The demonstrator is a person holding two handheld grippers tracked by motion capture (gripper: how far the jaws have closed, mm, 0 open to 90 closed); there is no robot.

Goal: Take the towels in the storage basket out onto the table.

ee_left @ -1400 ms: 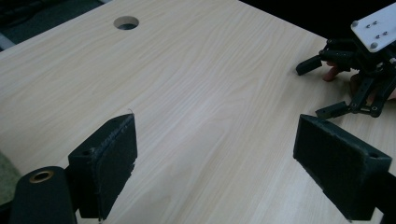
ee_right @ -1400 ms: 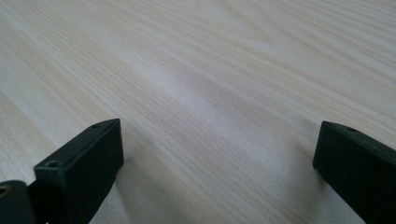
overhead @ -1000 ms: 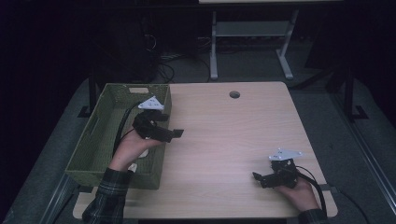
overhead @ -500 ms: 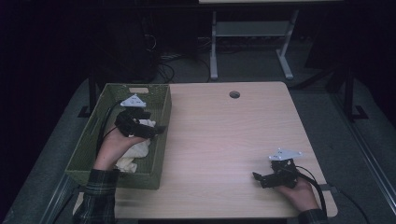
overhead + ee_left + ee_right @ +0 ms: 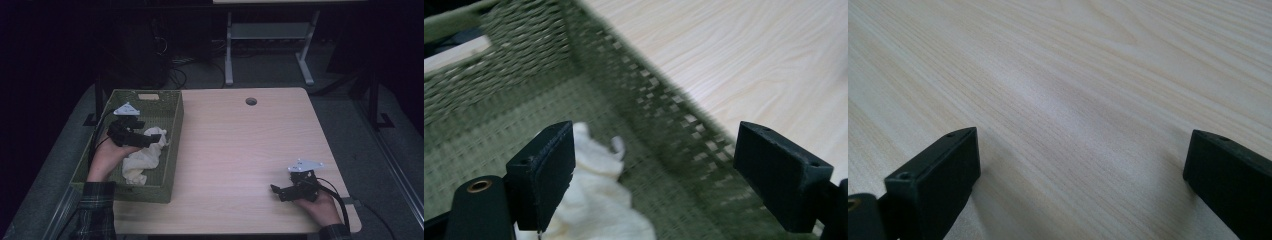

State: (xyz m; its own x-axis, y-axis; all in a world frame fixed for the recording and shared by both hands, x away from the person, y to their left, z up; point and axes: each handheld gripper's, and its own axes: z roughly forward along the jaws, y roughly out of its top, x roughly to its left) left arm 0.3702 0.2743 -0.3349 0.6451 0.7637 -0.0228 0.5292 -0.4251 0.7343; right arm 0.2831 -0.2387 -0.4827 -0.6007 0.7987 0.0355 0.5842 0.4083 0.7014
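The white cloth (image 5: 142, 155) lies crumpled in the green basket (image 5: 172, 131) — light, limp, likely easy to pinch at a raised fold. The left gripper (image 5: 150, 140) hovers above it, jaws spread; the right gripper (image 5: 276, 191) rests on the table (image 5: 240, 145), also spread.

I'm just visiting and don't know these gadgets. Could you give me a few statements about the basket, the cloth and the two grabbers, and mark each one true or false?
1. The white cloth lies inside the green woven basket. True.
2. The left gripper is clamped on the cloth. False: its jaws stand wide apart above the cloth, gripping nothing.
3. The right gripper is over the bare wooden table, near its front right corner. True.
4. The right gripper holds a second cloth. False: its jaws are open with only tabletop between them.
5. The basket sits at the table's right edge. False: it sits at the left.
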